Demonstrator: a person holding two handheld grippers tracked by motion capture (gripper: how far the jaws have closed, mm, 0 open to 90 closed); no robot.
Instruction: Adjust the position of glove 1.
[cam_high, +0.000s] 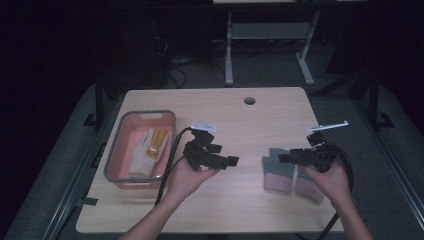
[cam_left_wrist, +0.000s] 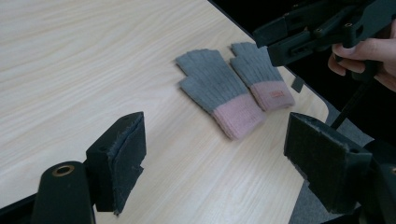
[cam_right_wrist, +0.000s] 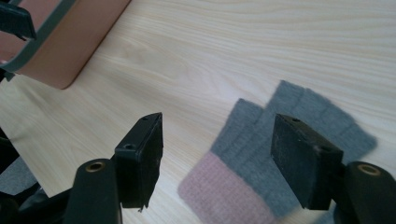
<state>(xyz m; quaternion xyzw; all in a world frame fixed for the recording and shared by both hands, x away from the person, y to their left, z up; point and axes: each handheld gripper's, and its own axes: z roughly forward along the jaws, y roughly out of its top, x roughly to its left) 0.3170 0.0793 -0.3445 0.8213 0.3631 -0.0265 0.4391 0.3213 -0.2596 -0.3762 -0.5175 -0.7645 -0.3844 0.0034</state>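
Hovering with jaws spread wide and empty, the right gripper (cam_right_wrist: 217, 158) hangs just above the near glove (cam_right_wrist: 261, 154), its two black pads straddling the spot where grey knit meets the pink cuff. Nothing is pinched yet; bare table (cam_right_wrist: 261, 42) shows between the pads. Over on the other side, the left gripper (cam_left_wrist: 215, 154) is also open wide and empty, pointed across at the pair from well apart.

Out from the jaws now: in the left gripper view two grey fingerless gloves lie flat side by side, touching, one (cam_left_wrist: 217, 91) nearer and the other (cam_left_wrist: 264, 74) at its 2 o'clock, pink cuffs toward the table's edge. From the high view the gloves (cam_high: 287, 172) sit at about 4 o'clock on the table, partly under the right hand (cam_high: 327, 177). The pink bin (cam_high: 112, 155) rests at 9 o'clock with a white and yellow glove (cam_high: 147, 147) inside.

These look light, soft and floppy, so no fear of breakage, but the knit will sag and fold when lifted. Best bet, I'd say, is a pinch on the thicker pink cuff, bunching a fold so only one glove comes up. The wool should grip the pads well.
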